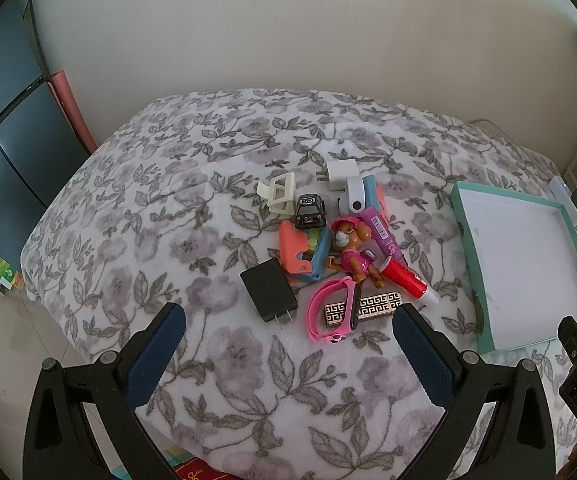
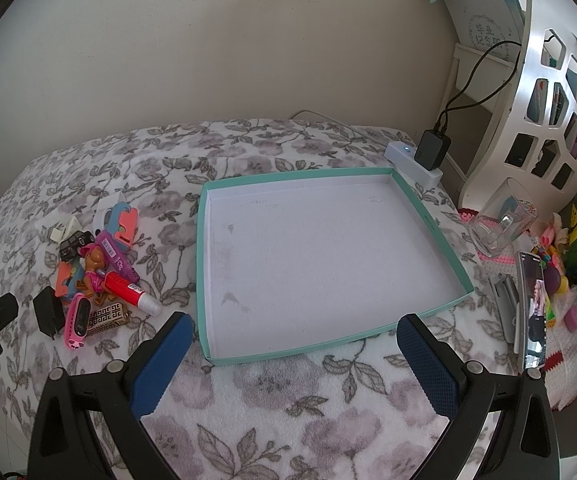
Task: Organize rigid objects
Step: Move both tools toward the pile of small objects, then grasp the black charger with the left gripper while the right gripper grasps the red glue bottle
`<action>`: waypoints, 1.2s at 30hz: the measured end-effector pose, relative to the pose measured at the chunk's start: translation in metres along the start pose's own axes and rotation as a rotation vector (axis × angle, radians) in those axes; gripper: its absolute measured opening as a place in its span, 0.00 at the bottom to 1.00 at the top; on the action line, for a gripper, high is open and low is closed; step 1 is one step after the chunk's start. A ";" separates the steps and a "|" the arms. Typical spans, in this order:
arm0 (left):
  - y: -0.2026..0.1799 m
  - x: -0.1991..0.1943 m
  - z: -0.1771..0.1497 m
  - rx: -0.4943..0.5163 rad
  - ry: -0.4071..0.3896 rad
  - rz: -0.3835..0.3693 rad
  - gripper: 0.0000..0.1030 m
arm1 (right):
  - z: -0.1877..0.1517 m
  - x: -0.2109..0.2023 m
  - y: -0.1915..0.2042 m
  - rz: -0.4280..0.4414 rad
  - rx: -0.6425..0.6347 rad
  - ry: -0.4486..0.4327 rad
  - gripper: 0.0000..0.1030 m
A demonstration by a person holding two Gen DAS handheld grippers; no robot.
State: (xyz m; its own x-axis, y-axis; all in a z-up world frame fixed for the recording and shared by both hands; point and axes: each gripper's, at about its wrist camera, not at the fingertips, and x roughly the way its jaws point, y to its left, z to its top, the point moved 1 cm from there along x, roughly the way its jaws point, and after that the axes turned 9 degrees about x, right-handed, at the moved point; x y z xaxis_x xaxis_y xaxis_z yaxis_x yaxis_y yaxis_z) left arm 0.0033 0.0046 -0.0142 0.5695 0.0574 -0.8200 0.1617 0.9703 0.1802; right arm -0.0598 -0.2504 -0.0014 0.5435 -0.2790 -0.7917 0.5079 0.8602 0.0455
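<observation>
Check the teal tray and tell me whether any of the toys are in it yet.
No. In the right wrist view the teal tray shows only its bare white floor, while the toys lie heaped on the floral blanket beside it.

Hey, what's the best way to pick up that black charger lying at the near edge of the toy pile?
Grip the black charger across its flat body, coming straight down with the open left tool. It lies flat on the soft blanket, prongs pointing toward the camera, with its left side free. Its far right corner sits close to the orange and blue toy, so probably close across the near half.
</observation>
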 end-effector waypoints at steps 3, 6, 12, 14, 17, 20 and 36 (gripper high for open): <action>0.000 0.000 0.000 0.000 0.001 0.000 1.00 | 0.000 0.000 0.000 0.000 0.000 0.000 1.00; 0.000 0.000 0.000 0.000 0.002 0.000 1.00 | 0.000 0.000 0.000 0.000 0.000 0.001 1.00; 0.000 0.002 0.001 0.000 0.005 0.001 1.00 | 0.000 0.000 0.000 0.001 0.000 0.001 1.00; 0.000 0.002 0.000 -0.001 0.006 0.001 1.00 | 0.000 0.000 0.000 0.001 0.000 0.001 1.00; 0.000 0.002 0.000 -0.001 0.008 0.000 1.00 | 0.000 0.000 0.000 0.001 0.000 0.001 1.00; 0.001 0.002 0.000 -0.007 0.011 -0.005 1.00 | 0.000 -0.002 0.001 0.003 0.000 -0.004 1.00; 0.040 0.046 0.021 -0.010 0.118 -0.024 1.00 | 0.027 0.021 0.084 0.154 -0.112 0.123 0.99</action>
State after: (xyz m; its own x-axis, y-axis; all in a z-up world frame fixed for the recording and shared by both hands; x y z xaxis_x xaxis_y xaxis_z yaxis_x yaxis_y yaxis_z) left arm 0.0531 0.0407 -0.0335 0.4667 0.0607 -0.8823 0.1655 0.9740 0.1545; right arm 0.0124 -0.1950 0.0024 0.5198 -0.0920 -0.8493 0.3438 0.9327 0.1094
